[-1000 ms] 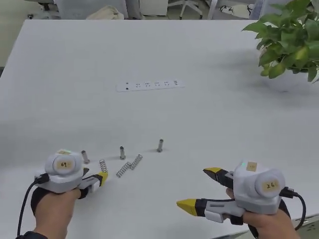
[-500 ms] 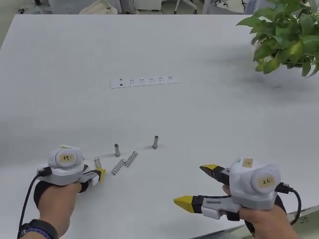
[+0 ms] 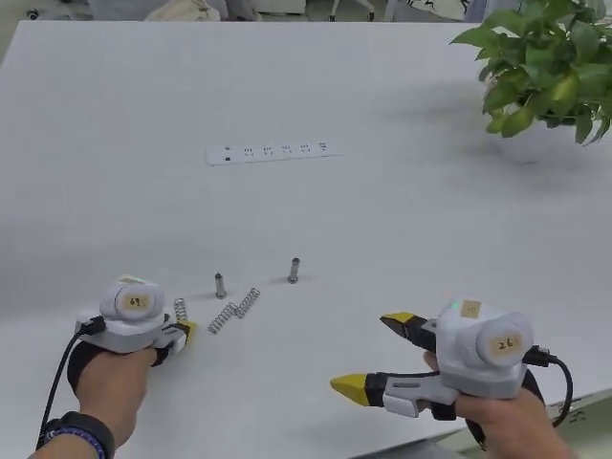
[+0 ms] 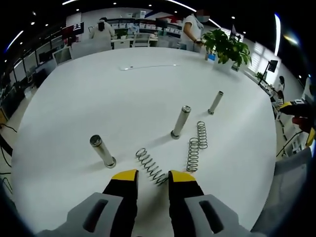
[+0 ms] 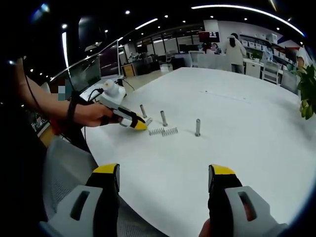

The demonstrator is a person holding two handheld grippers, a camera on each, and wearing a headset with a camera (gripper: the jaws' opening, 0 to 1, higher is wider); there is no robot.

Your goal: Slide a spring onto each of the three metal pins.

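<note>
We are holding the left gripper (image 4: 153, 175) low over the table (image 4: 98, 89), its jaws slightly apart around the near end of a spring (image 4: 148, 164). Two more springs (image 4: 192, 154) are lying just beyond, near three upright pins (image 4: 180, 121). Our right gripper (image 5: 164, 170) is hovering wide open, well apart from them.

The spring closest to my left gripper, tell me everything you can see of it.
The spring is a slim, open-wound coil of bare grey metal wire, lying flat on the white table. In the left gripper view it runs diagonally, and its near end sits in the gap between the yellow-tipped jaws of the left gripper, which stand apart on either side. Whether a jaw touches it is unclear. It lies apart from the nearest pin and the other springs.
</note>
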